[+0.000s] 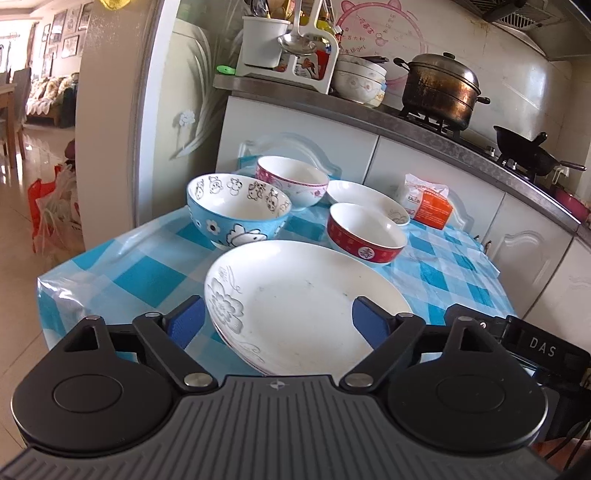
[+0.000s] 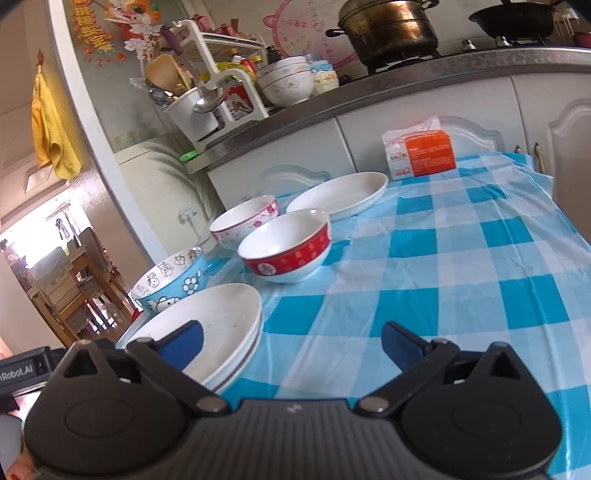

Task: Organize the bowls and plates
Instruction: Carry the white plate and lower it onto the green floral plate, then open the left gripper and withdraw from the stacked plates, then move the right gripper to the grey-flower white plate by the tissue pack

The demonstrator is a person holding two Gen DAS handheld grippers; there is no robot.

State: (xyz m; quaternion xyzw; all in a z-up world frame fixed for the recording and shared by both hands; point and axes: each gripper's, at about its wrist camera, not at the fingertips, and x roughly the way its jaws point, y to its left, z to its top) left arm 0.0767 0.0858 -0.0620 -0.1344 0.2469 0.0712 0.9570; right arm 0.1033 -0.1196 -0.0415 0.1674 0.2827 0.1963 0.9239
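While both grippers stand with their blue-padded jaws spread wide and nothing pressed between them, the dishes sit on a table covered in a blue-and-white checked plastic cloth (image 2: 461,266). From the left wrist view, the left gripper (image 1: 277,321) hovers at the near edge of a stack of white plates with a grey flower print (image 1: 295,295); its pads flank the stack's near rim without touching it. Just beyond the stack, to the left, stands a light-blue ceramic bowl with cartoon drawings (image 1: 236,210), and to the right a red-banded white bowl (image 1: 365,232). Farther back sits a white bowl with a pink floral band (image 1: 291,181), and beside it on the right a shallow white plate (image 1: 365,199). An orange-and-white packet (image 1: 428,201) lies at the far right of the cloth.

From the right wrist view, the right gripper (image 2: 291,341) is over bare cloth, to the right of the plate stack, with its left pad in front of the stack's rim. On the counter behind stand a dark metal steamer pot (image 2: 388,29) and stacked white bowls (image 2: 286,81).
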